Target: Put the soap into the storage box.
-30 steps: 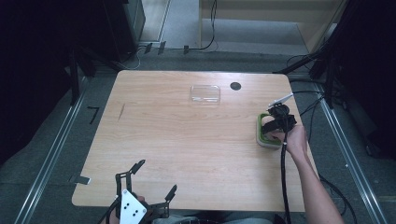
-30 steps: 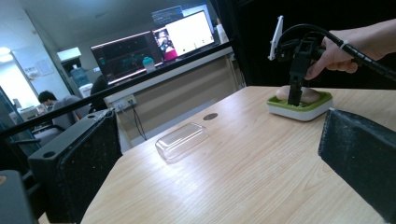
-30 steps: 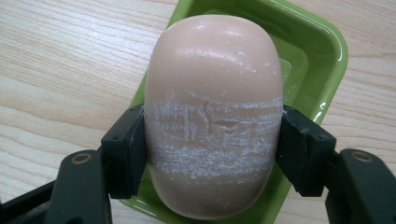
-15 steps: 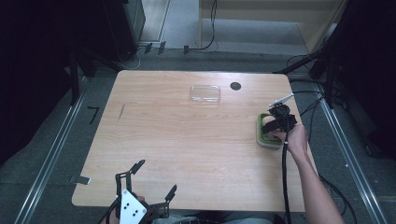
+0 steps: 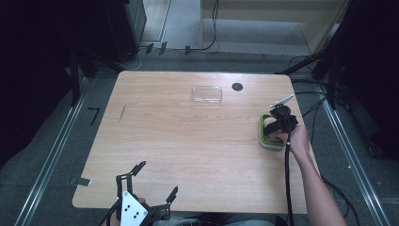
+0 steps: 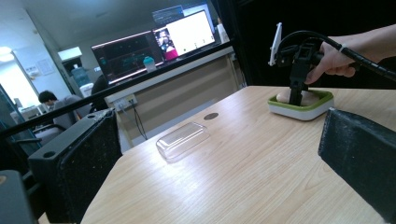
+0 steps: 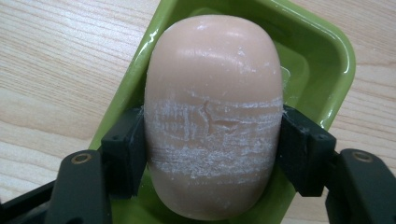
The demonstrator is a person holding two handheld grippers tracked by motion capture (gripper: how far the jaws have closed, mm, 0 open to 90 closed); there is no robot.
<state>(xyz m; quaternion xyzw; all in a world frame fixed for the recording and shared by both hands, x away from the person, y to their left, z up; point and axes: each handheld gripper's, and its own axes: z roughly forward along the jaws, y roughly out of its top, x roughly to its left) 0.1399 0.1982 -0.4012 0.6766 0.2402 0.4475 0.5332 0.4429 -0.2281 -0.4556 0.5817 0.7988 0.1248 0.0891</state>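
Two grippers are seen from above: the right gripper (image 5: 276,123) is lowered into the green dish (image 5: 264,139), while the left gripper (image 5: 153,186) is parked with jaws apart. Closer, the soap bar (image 7: 212,112) is clamped mid-body, apparently for lifting.

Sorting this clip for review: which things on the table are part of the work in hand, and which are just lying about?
In the job:
- soap bar, clamped by the right gripper
- green soap dish under it

Lying about:
- clear plastic lid
- left gripper, jaws apart at the near edge
- round black hole cover
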